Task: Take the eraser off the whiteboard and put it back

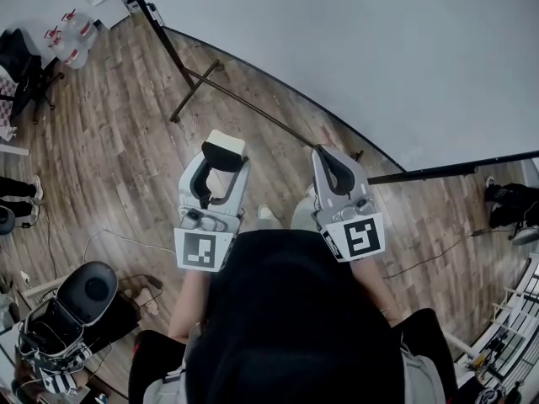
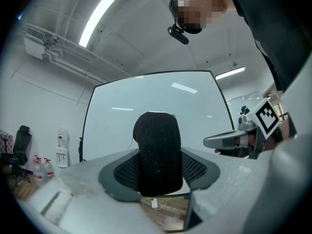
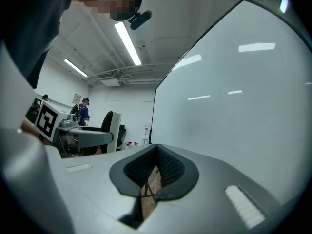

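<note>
The eraser [image 1: 224,145], a pale block with black felt [image 2: 157,152], stands upright between the jaws of my left gripper [image 1: 224,162], which is shut on it. The left gripper view shows the felt face filling the gap, with the whiteboard [image 2: 156,96] a short way behind it. My right gripper [image 1: 330,155] hangs beside the left one, jaws shut with nothing between them [image 3: 156,165]. The whiteboard [image 3: 234,106] runs along its right side. From the right gripper view, the left gripper [image 3: 90,139] and the eraser [image 3: 113,129] show at the left.
The whiteboard [image 1: 354,49] stands on a black frame with floor legs [image 1: 195,84] over a wood floor. A dark office chair [image 1: 18,64] and bottles [image 1: 72,34] are at the far left. A black case [image 1: 84,297] and cables lie at the lower left.
</note>
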{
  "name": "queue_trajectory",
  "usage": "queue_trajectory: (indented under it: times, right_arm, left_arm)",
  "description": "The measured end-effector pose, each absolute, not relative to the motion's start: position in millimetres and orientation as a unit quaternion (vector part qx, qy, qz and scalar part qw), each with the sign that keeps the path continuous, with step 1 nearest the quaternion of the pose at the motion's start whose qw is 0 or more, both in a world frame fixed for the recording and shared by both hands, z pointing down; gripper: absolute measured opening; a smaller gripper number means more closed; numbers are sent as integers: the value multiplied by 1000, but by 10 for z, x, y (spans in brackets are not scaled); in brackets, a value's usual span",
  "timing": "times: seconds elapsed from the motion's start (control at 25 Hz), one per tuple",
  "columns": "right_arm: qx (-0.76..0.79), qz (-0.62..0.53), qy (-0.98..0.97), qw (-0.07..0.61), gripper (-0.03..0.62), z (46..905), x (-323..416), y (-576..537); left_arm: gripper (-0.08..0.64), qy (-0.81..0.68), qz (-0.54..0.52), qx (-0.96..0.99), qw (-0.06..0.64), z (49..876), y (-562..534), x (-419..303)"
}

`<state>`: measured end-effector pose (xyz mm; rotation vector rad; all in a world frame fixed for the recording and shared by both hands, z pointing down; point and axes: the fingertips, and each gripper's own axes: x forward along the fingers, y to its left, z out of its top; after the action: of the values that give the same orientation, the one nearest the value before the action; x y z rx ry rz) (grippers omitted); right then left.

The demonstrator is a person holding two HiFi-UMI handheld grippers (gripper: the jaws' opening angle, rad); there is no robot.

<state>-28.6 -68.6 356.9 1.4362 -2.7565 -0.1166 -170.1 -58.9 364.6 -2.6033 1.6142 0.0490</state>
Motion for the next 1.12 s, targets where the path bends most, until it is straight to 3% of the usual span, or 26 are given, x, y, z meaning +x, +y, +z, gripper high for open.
queue_trajectory:
  times: [1.12]
  right_arm:
    - [499,-33,-866,19,2,3598,166,-570]
  left_arm:
    - [235,495,19,-868,42,3612,-689,-1272]
